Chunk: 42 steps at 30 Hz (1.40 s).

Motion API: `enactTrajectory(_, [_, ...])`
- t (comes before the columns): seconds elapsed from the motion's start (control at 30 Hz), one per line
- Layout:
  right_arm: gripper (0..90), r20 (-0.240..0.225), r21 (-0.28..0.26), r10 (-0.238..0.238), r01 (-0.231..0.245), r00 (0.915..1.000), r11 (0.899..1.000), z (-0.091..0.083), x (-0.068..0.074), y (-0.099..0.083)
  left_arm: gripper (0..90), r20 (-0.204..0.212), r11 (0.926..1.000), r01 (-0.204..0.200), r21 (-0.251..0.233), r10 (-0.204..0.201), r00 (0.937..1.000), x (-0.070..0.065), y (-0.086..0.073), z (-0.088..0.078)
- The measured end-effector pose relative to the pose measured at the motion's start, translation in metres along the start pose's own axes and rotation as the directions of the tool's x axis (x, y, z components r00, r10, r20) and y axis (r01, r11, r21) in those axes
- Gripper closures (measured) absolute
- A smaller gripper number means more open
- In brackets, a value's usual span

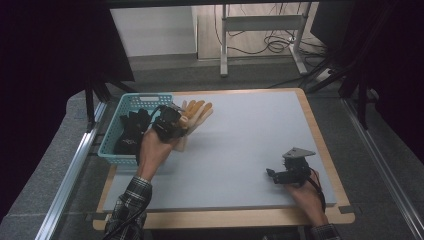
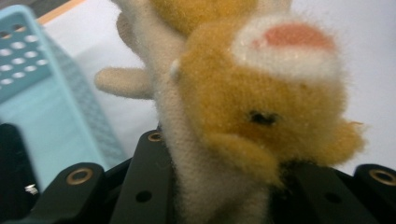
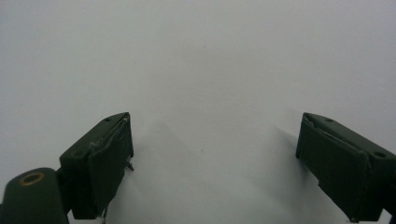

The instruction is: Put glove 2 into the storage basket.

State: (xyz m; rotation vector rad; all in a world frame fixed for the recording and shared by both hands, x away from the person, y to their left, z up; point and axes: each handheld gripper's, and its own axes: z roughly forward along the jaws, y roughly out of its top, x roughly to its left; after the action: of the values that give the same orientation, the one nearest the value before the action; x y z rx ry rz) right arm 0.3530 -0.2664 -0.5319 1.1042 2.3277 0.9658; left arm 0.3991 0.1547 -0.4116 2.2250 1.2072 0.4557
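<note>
The fuzzy tan-and-orange glove (image 2: 252, 112) is clamped in the left claw (image 1: 167, 124), beside the blue basket (image 1: 112, 145) holding black gloves (image 1: 131, 131); dropping it in remains. The right claw (image 3: 215, 163) gapes empty over the surface (image 1: 240, 150).

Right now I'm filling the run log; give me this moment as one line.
left gripper: shut on fuzzy tan glove | beside teal basket | right gripper: open, nothing between jaws, over grey table

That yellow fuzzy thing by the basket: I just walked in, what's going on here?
A person holds a tool in each hand. The left tool is shut on a yellow-and-cream plush glove, held beside the blue basket, which holds black gloves. The right tool rests open on the grey table, holding nothing.
</note>
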Motion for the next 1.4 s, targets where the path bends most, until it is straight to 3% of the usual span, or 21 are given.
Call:
enactTrajectory(0.4, [10.7, 0.0, 0.0, 0.0, 0.0, 1.0, 1.0, 0.0, 0.0, 0.0, 70.7, -0.095, 0.9967, 0.081, 0.003, -0.081, 0.9922, 0.042, -0.003, -0.019])
enactTrajectory(0.8, [10.7, 0.0, 0.0, 0.001, -0.001, 1.0, 1.0, 0.0, 0.0, 0.0, 69.7, -0.186, 0.9865, 0.161, 0.027, -0.154, 0.9705, 0.082, -0.012, -0.028])
enactTrajectory(0.97, [10.6, 0.0, 0.0, 0.0, 0.0, 1.0, 1.0, 0.0, 0.0, 0.0, 69.4, -0.213, 0.9787, 0.197, 0.058, -0.181, 0.9602, 0.097, -0.017, -0.019])
enactTrajectory(1.13, [10.7, 0.0, 0.001, 0.002, -0.002, 1.0, 1.0, 0.0, 0.0, 0.0, 68.7, -0.227, 0.9695, 0.223, 0.102, -0.195, 0.954, 0.108, -0.022, -0.001])
enactTrajectory(1.17, [10.7, 0.0, 0.0, 0.001, -0.001, 1.0, 1.0, 0.0, 0.0, 0.0, 68.5, -0.233, 0.9637, 0.239, 0.119, -0.207, 0.9501, 0.113, -0.025, 0.007])
enactTrajectory(1.2, [10.7, 0.0, 0.0, 0.001, -0.001, 1.0, 1.0, 0.0, 0.0, 0.0, 68.5, -0.233, 0.9637, 0.239, 0.119, -0.207, 0.9501, 0.113, -0.025, 0.007])
enactTrajectory(1.4, [10.7, 0.0, 0.0, 0.002, -0.002, 1.0, 1.0, 0.0, 0.0, 0.0, 68.4, -0.264, 0.9421, 0.289, 0.17, -0.239, 0.9345, 0.127, -0.033, 0.031])
